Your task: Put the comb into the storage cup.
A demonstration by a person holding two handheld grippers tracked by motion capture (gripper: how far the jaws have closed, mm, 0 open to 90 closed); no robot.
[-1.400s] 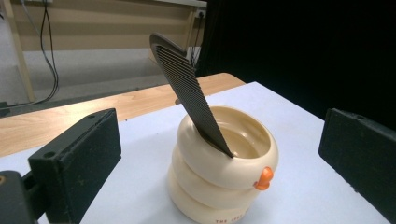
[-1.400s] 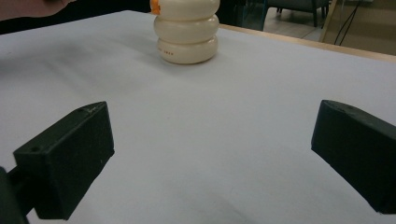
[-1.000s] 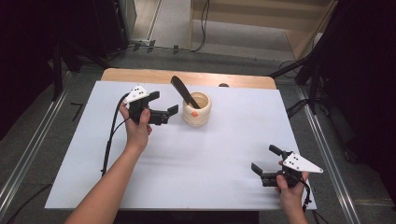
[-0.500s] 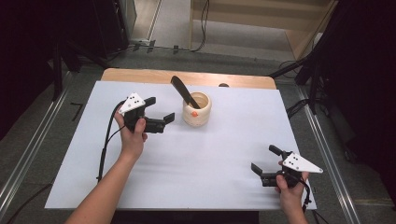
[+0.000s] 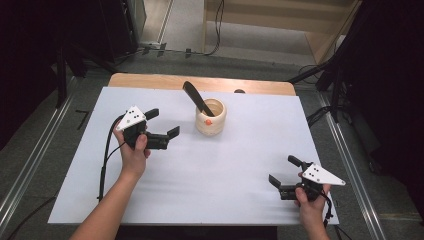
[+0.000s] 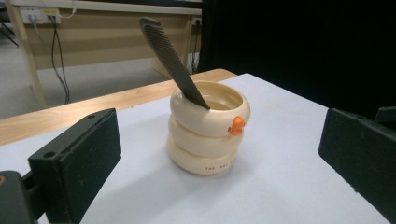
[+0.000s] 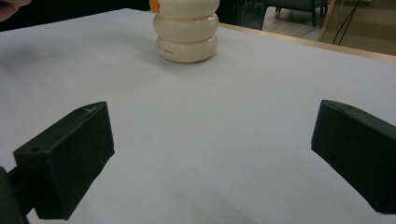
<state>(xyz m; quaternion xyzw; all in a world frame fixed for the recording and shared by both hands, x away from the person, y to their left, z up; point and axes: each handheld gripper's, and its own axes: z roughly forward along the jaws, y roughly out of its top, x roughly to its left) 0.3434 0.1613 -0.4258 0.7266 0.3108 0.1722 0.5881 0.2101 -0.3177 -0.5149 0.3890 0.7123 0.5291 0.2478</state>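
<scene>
A white table (image 5: 200, 175) takes up most of the space. Near its far edge stands a cream ringed holder (image 5: 210, 117) with a small orange bit on its rim, and a dark comb (image 5: 198, 99) leans out of it. The left gripper (image 5: 163, 128) hangs just beside the holder, jaws spread wide and holding nothing. The right gripper (image 5: 283, 172) sits well apart, near the front right corner, jaws likewise spread.
</scene>
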